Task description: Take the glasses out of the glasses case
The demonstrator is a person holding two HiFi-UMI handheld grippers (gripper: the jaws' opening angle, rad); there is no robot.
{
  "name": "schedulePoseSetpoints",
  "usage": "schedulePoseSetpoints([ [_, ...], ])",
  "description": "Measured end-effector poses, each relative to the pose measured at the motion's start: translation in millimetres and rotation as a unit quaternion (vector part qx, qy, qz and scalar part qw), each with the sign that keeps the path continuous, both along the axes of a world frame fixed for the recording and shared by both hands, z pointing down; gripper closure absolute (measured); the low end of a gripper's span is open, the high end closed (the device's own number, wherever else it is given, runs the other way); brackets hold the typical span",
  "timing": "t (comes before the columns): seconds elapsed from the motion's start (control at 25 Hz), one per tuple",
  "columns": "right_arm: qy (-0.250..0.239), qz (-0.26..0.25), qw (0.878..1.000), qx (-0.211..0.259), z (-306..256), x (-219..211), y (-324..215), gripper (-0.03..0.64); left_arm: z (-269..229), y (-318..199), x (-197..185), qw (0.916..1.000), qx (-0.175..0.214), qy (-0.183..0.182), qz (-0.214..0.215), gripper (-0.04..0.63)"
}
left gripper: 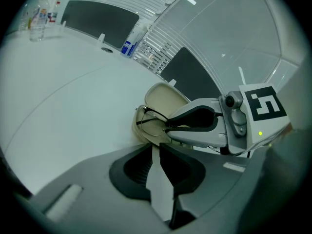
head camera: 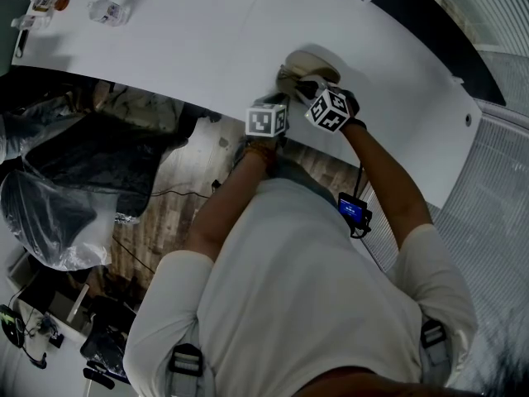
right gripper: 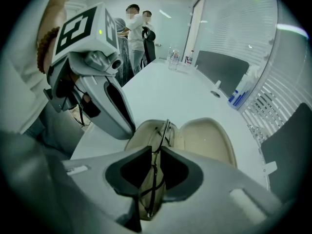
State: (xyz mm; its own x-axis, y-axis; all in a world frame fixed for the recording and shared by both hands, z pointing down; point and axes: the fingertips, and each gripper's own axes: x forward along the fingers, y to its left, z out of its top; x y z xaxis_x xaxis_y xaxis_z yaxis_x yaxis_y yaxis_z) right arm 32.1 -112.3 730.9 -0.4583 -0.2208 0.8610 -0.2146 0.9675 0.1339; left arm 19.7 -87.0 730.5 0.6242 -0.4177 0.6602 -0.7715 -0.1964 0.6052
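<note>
White table (right gripper: 170, 91), open glasses case (right gripper: 209, 140) at centre frame: my right gripper (right gripper: 157, 147) pinches the glasses (right gripper: 165, 129) (they lie in the case); left gripper (left gripper: 155, 144) jaws slightly apart, empty.

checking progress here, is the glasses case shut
No, the glasses case lies wide open, with the glasses in its lower half.

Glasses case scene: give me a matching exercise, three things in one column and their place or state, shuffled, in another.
1 glasses
2 case
3 bottles

A open, lid lying back
B far along the table
C between the jaws of the right hand-held gripper

Pairs: 1-C, 2-A, 3-B
</note>
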Motion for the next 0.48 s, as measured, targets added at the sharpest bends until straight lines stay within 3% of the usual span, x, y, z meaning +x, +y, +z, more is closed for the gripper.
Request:
schedulePoseSetpoints([
  [0.16,-0.01,-0.001,1.0,-0.01,-3.8,-3.6,4.0,0.597,-1.7,-0.7,-0.3,1.0,0.002,-0.001,0.001,0.543],
  [0.48,-0.035,0.012,0.999,-0.02,-17.5,-4.5,4.3,0.597,-11.4,-5.8,-0.3,0.9999,0.011,-0.002,0.003,0.541],
])
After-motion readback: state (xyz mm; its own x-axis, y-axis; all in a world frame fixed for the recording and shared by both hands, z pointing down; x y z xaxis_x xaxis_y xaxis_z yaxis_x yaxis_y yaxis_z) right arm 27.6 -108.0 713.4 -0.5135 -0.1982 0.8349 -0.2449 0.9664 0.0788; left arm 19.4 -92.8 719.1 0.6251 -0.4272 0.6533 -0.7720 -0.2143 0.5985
